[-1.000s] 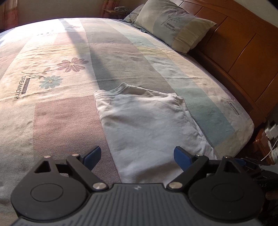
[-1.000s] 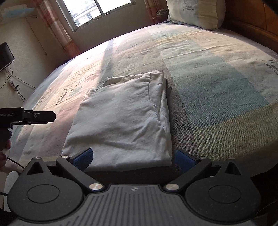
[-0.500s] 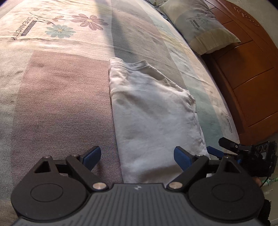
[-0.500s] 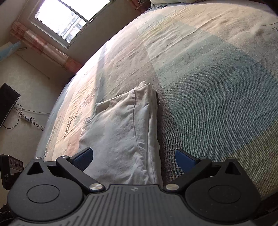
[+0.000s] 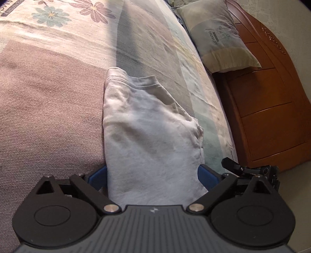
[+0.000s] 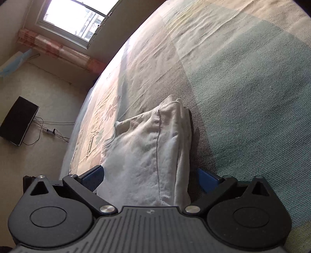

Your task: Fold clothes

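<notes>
A white folded shirt (image 5: 147,126) lies flat on the patchwork bedspread (image 5: 48,97), collar end far from me. My left gripper (image 5: 151,175) is low at the shirt's near end. Its jaws are opening, with the cloth lying between the blue pads (image 5: 97,175); I see no squeeze on it. In the right wrist view the same shirt (image 6: 151,148) shows its stacked folded edge on the right. My right gripper (image 6: 149,177) stands open around that near corner, its pads (image 6: 206,178) wide of the fabric. The other gripper's body (image 5: 250,171) shows at the bed's edge.
A pillow (image 5: 219,37) leans against the wooden headboard (image 5: 272,97) at the far right. Beyond the bed are a window (image 6: 73,17), a black screen (image 6: 18,120) on the floor and a power strip (image 6: 48,131) with cables.
Both grippers have dropped, rolled and closed in on the shirt's near end. The cloth, which lay ahead of the fingertips, now runs between both pairs of pads.
</notes>
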Available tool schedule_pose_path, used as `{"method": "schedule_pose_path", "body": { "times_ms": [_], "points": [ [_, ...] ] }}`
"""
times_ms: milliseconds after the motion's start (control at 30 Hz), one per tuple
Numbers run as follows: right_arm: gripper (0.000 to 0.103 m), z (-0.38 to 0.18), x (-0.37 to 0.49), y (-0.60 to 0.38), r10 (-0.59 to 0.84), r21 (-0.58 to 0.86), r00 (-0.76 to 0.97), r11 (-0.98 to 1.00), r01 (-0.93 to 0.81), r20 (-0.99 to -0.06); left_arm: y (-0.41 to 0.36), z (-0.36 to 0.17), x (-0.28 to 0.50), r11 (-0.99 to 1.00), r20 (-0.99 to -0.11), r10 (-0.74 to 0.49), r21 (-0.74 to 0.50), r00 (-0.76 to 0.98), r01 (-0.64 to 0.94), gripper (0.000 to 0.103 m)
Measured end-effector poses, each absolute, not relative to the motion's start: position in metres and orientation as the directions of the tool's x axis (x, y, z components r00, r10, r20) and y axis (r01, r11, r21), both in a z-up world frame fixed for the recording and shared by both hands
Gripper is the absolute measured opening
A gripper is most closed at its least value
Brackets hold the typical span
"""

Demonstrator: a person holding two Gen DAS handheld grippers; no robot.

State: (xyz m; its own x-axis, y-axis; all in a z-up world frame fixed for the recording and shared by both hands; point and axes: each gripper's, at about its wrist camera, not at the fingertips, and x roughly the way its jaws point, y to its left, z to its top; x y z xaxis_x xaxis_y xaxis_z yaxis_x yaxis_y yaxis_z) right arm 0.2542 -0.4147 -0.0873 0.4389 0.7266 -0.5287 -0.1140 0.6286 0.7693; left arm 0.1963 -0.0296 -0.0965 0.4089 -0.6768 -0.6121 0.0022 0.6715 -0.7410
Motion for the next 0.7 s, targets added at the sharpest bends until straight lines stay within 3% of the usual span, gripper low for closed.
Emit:
{"method": "schedule_pose_path", "body": {
  "times_ms": [300,500,700],
  "points": [
    [0.103,-0.089,0.261,-0.403,0.742,0.793,0.432,0.602,-0.095,-0.512,-0.028,-0.102,0.193,0.62,-0.571,-0.709,-0.784,0.414,-0.02,0.098],
    [0.103,-0.088,0.23,-0.405,0.792,0.817,0.338,0.568,-0.101,-0.508,-0.019,-0.108,0.172,0.567,-0.537,-0.757,-0.823,0.373,-0.035,0.098],
    [0.103,-0.09,0.247,-0.398,0.821,0.847,0.319,0.524,-0.09,-0.474,-0.023,-0.111,0.2,0.544,-0.522,-0.764,-0.837,0.379,-0.056,0.098]
  ]
}}
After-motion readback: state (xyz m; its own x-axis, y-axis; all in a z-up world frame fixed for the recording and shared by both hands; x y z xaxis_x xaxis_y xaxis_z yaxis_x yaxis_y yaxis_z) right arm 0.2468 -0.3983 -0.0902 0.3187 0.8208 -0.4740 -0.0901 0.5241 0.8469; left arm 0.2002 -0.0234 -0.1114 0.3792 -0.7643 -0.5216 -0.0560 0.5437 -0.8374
